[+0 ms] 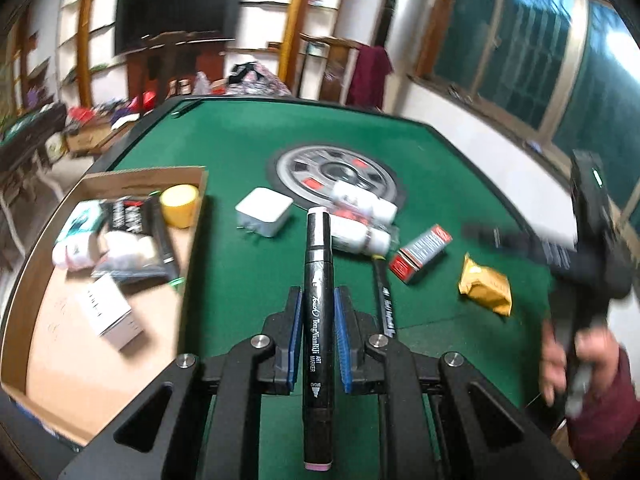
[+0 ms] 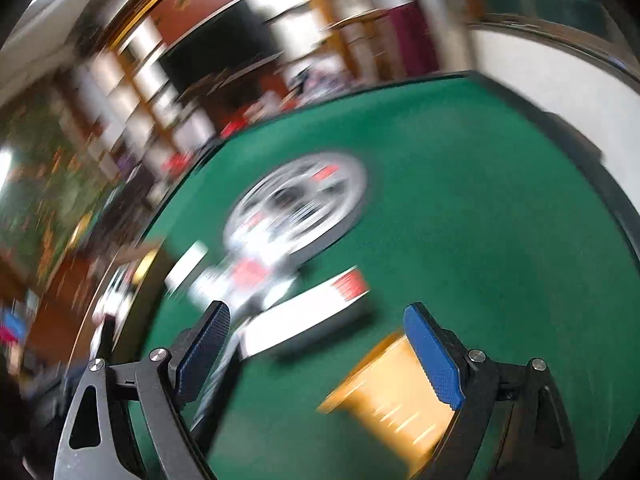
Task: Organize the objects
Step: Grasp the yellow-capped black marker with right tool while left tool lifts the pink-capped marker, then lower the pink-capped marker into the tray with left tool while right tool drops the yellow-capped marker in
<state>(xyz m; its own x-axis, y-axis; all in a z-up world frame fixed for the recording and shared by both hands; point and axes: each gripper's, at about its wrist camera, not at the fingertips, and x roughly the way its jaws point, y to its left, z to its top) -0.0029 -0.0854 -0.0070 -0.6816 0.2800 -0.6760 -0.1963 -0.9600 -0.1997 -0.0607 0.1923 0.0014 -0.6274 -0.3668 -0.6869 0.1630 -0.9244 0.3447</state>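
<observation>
1. Left claw [image 1: 318, 308]: blue pads clamped on a black art marker [image 1: 318, 320]. The marker runs lengthwise between the pads, its pale pink cap end pointing away from the camera and its other pink end toward it. It is held above the green bench [image 1: 240, 128], near the near edge.
2. Right claw [image 2: 316, 320]: jaws wide apart, nothing between the pads. Its view is heavily motion-blurred. It sits over the right part of the bench, with a gold packet [image 2: 392, 392] just below and in front of its right pad.
3. Cardboard box [image 1: 100, 380]: at the left edge of the bench. It holds a yellow tape roll [image 1: 180, 204] in its far corner, a dark packet [image 1: 136, 232], some white bundles, and a small white box [image 1: 108, 308].
4. Loose on the bench, mid-area: a white charger block [image 1: 264, 212]; white bottles with red labels [image 1: 360, 216] lying partly on the round wheel-like disc [image 1: 336, 172] at bench centre; a red-and-grey carton [image 1: 420, 252]; the gold packet [image 1: 486, 284] toward the right edge.
5. A second black marker [image 1: 384, 300] lies on the felt just right of the left claw, partly hidden by the claw linkage.
6. The person's right hand [image 1: 576, 360] grips the right tool's handle at the right edge of the left-wrist view; blurred.
</observation>
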